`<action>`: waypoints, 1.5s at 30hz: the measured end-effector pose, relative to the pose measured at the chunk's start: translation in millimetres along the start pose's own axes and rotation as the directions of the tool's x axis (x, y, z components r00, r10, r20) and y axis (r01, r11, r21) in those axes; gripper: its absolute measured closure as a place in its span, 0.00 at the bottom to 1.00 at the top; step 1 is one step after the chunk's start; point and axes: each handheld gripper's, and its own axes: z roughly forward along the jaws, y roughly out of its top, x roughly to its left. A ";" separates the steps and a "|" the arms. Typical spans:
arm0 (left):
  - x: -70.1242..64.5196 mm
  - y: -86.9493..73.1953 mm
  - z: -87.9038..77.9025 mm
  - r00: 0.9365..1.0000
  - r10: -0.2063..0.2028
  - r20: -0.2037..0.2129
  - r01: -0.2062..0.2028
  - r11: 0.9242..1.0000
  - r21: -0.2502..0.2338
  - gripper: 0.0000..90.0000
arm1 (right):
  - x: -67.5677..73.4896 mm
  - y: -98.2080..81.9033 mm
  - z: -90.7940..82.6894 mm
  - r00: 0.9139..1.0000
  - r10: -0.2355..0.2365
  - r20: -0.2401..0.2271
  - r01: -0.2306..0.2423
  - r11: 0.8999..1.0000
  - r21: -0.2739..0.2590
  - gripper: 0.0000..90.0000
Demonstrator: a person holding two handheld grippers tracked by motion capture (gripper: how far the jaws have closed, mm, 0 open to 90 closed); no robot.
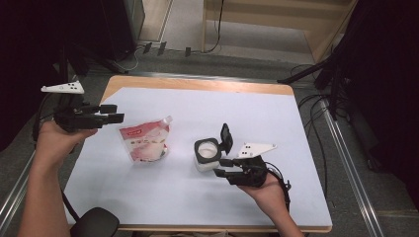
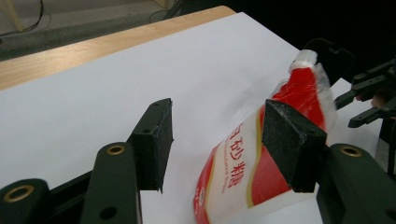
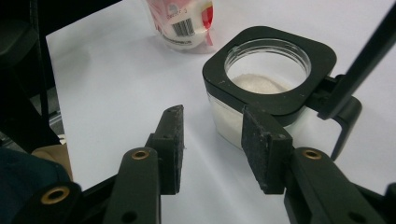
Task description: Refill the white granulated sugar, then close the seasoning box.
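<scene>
Hands enter from the bottom edge of the high view, each carrying a gripper over the white sheet [image 1: 188, 197] that covers the table [image 1: 197, 83]. Nearest the person, the right gripper [image 1: 222, 167] sits low just beside the jar [image 1: 207, 154], its jaws parted with nothing between them; in the right gripper view [image 3: 212, 144] the pads stand short of the jar's glass wall, one pad drawn across its lower corner, and I cannot tell whether that pad touches it. The jar stands upright, near the middle of the sheet, mouth up, with white grains [image 3: 254, 84] inside and a square black collar. Its hinged lid [image 1: 226, 137] is flipped open and stands up on the far right side; in the right gripper view the lid is cut off by the frame edge.

Further left lies the pouch [image 1: 146, 140], flat on the sheet, its long axis running away from the person with the sealed spout corner aimed at the far right. The left gripper [image 1: 120, 112] hovers beyond it at the sheet's left edge, jaws spread and empty. In the left gripper view [image 2: 217, 140] one pad hides part of the pouch's red print, and its bottom is cut off.
</scene>
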 end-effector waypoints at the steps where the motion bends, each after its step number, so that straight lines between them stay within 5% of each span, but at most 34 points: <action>1: 1.7 -1.3 1.4 1.000 0.001 -0.006 -0.001 1.000 -0.001 0.49 | -0.4 0.1 -0.6 1.000 -0.001 0.000 0.001 1.000 0.002 0.68; 5: 8.4 -7.4 9.2 1.000 -0.005 -0.007 0.005 1.000 -0.005 0.49 | -3.9 0.6 -7.4 1.000 -0.007 0.007 0.007 1.000 0.004 0.74; 12: 16.4 -15.3 17.6 1.000 -0.027 0.008 0.027 1.000 0.010 0.49 | -14.0 0.7 -20.1 0.999 0.037 -0.003 -0.037 0.999 -0.001 1.00; 26: 16.3 -19.0 28.1 0.999 -0.022 0.027 0.021 0.999 0.027 0.47 | -37.4 2.3 -22.0 0.987 0.144 0.073 -0.142 0.990 -0.024 1.00; 45: 17.3 -22.6 37.8 0.999 -0.037 0.030 0.035 0.998 0.057 0.46 | -49.4 31.3 -20.8 0.979 0.167 0.114 -0.158 0.984 -0.081 1.00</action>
